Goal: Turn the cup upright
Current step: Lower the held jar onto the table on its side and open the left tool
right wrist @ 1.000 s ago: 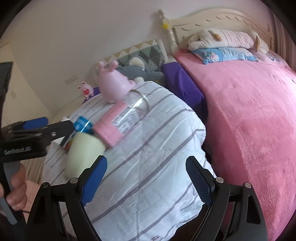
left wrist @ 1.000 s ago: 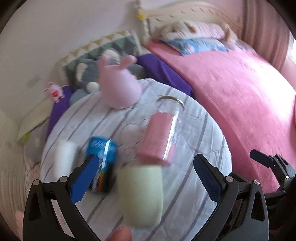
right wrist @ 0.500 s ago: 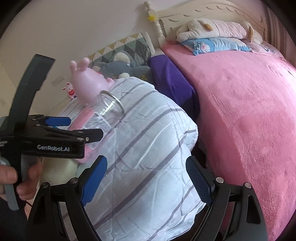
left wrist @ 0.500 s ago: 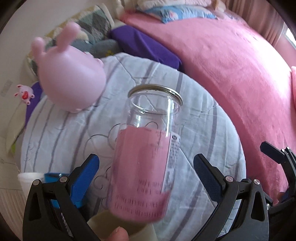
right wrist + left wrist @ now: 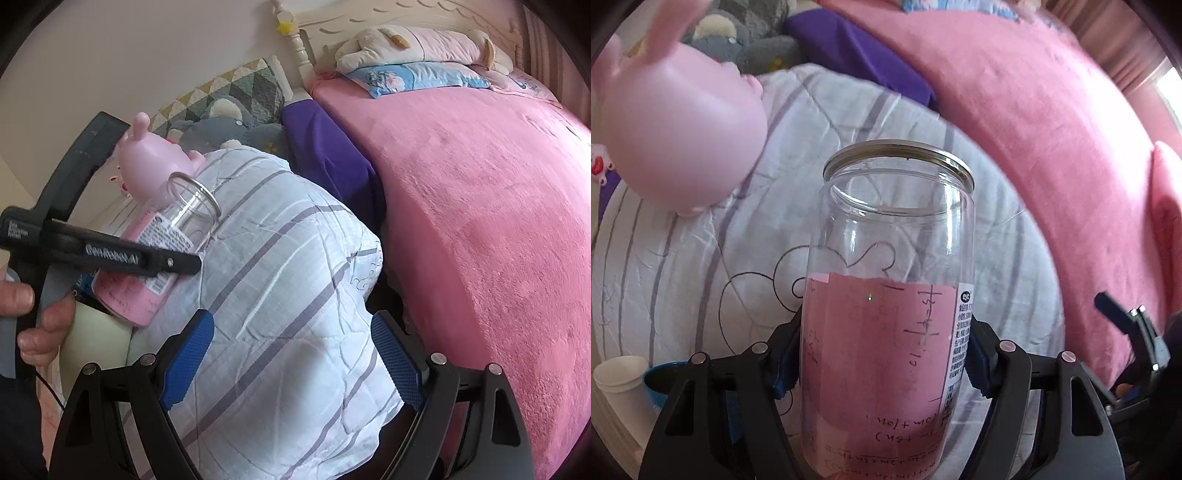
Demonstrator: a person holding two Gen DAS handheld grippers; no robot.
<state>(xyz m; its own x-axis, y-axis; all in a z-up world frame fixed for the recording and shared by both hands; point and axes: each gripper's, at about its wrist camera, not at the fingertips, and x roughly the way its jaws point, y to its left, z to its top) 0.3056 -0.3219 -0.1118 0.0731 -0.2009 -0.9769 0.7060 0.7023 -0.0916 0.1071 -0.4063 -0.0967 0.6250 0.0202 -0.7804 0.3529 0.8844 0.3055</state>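
The cup is a clear jar-like cup point(image 5: 886, 325) with a pink paper label and a metal rim. It lies on its side on the striped white quilt point(image 5: 701, 258), mouth pointing away. My left gripper point(image 5: 882, 354) has its blue pads pressed on both sides of the cup's labelled body. In the right wrist view the cup point(image 5: 166, 243) lies at the left with the left gripper point(image 5: 129, 258) across it. My right gripper point(image 5: 291, 354) is open and empty above the quilt point(image 5: 277, 314), apart from the cup.
A pink pig toy point(image 5: 672, 125) sits just left of the cup's mouth. A white paper cup point(image 5: 620, 384) and a blue carton point(image 5: 661, 376) lie at the lower left. A pale green cup point(image 5: 96, 350) lies behind the jar. A pink bed point(image 5: 480, 221) fills the right.
My left gripper moved forward past the pale green cup, came around the clear cup and closed on its labelled body. The right gripper stayed open and shifted slightly.
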